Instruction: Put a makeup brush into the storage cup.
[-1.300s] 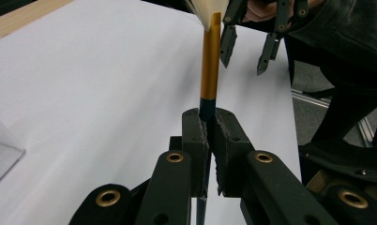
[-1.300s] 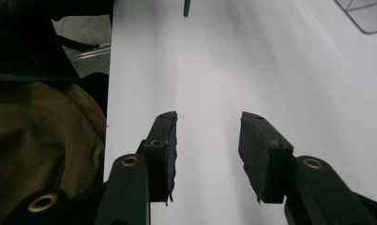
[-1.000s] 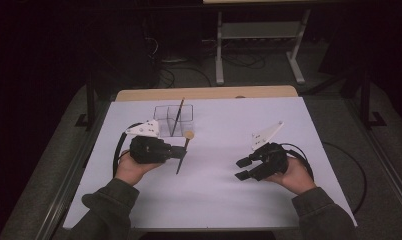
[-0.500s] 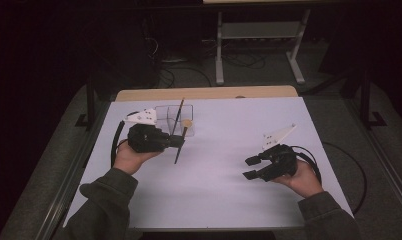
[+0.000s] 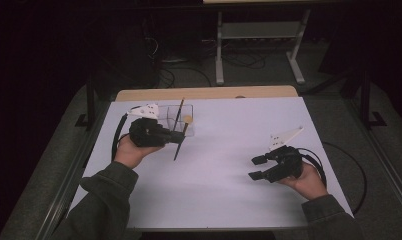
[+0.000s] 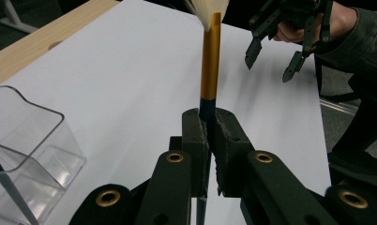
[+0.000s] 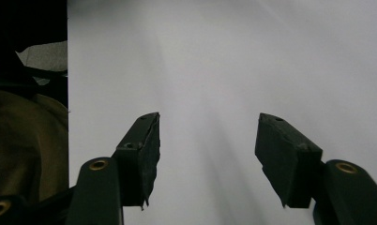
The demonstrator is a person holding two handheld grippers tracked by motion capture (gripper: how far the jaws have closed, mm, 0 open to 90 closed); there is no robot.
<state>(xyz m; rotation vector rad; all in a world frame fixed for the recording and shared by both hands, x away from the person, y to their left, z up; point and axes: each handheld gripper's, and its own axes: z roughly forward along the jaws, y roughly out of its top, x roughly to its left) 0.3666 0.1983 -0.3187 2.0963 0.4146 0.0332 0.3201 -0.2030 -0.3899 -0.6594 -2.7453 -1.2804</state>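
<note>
My left gripper [image 5: 178, 136] is shut on a paintbrush [image 5: 177, 151] with a dark handle, gold ferrule and pale bristles. In the left gripper view the brush [image 6: 210, 65] rises from between the closed pads of the left gripper [image 6: 208, 117], bristles up. The held brush's bristle end hangs at the front of a clear plastic container [image 5: 189, 106], which holds a second thin brush [image 5: 180, 107]. My right gripper [image 5: 254, 168] hovers over the white table at the right. Its jaws have just been opening and nothing lies between them in the right gripper view [image 7: 207, 136].
The white tabletop [image 5: 229, 130] has a wooden strip [image 5: 209, 93] along its far edge. The clear container [image 6: 32, 136] sits to the left in the left gripper view, and the right gripper [image 6: 271, 58] shows farther off. A metal stand [image 5: 259, 30] and cables lie on the floor beyond.
The left gripper has carried the brush away from the person, up to the container. The right gripper has drifted right and nearer the person, and its jaws have spread wider.
</note>
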